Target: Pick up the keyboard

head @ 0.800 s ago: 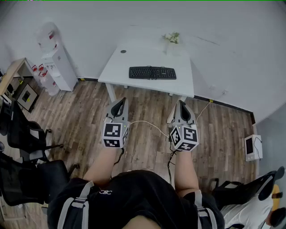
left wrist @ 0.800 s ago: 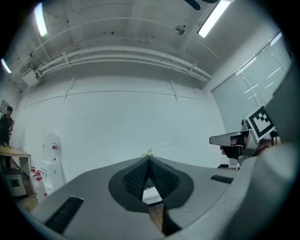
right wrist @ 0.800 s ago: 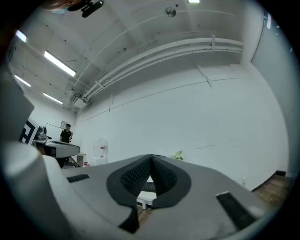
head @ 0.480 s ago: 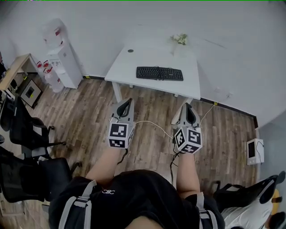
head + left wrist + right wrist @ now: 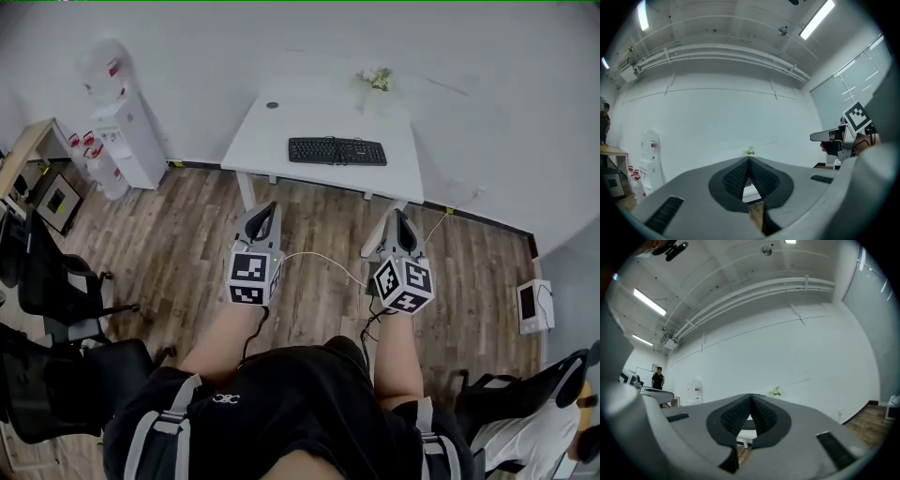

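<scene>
A black keyboard [image 5: 337, 151] lies on the white table [image 5: 272, 150] against the far wall, well ahead of both grippers. My left gripper [image 5: 265, 213] is held level over the wood floor, its jaws shut with nothing between them. My right gripper [image 5: 404, 221] is beside it, also shut and empty. In the left gripper view the closed pads [image 5: 740, 176] meet at a point, and the table's edge shows just below them. Through the right gripper view's closed pads [image 5: 761, 416] a sliver of the keyboard [image 5: 748, 424] and table shows.
A small plant [image 5: 377, 79] stands at the table's back edge. A water dispenser [image 5: 127, 131] is by the wall at left, with black office chairs [image 5: 56, 281] and a desk at the far left. A person [image 5: 657, 379] stands far off. A small device [image 5: 532, 305] sits on the floor right.
The view has drifted a little: table and keyboard shifted right, then settled. Both grippers moved slightly right and lower in the head view, staying shut.
</scene>
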{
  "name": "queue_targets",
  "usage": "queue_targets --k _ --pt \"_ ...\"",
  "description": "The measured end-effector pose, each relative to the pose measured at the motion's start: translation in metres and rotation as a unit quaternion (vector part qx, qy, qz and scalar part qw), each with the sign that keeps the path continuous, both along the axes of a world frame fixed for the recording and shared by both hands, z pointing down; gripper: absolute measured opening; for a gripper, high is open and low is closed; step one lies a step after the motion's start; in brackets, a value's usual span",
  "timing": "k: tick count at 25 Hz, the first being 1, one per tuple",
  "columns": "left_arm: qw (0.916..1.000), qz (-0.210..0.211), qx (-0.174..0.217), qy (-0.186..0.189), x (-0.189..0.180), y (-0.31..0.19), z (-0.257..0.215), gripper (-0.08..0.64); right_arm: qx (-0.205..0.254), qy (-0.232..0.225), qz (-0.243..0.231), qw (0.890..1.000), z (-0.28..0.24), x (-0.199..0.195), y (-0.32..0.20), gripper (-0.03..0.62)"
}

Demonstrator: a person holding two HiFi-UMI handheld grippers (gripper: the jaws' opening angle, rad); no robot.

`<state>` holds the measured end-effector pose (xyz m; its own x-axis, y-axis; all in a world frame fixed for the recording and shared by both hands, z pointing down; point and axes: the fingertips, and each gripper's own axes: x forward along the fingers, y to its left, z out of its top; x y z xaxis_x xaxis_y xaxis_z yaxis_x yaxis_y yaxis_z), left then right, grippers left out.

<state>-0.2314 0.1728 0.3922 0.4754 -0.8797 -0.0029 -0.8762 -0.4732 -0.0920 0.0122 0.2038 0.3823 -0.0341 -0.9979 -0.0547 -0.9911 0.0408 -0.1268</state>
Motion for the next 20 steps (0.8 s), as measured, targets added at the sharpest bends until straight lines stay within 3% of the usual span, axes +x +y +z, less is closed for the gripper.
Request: queue_targets --k 11,15,20 --pt "0.9998 -0.01 0.016 0.01 -0.02 -0.014 0.001 0.005 0.018 0.038 -0.002 0.999 -0.003 -0.007 -0.015 0.003" --pt "0.9996 -0.021 0.02 0.003 -0.02 -0.041 0.006 0.005 0.028 0.039 -0.005 0.999 -0.001 0.0 -0.044 0.003" --pt "0.9996 -0.025 0.015 -0.002 0.007 -0.097 0.018 0.005 0.024 0.041 -0.003 0.999 0.013 0.029 -0.102 0.003"
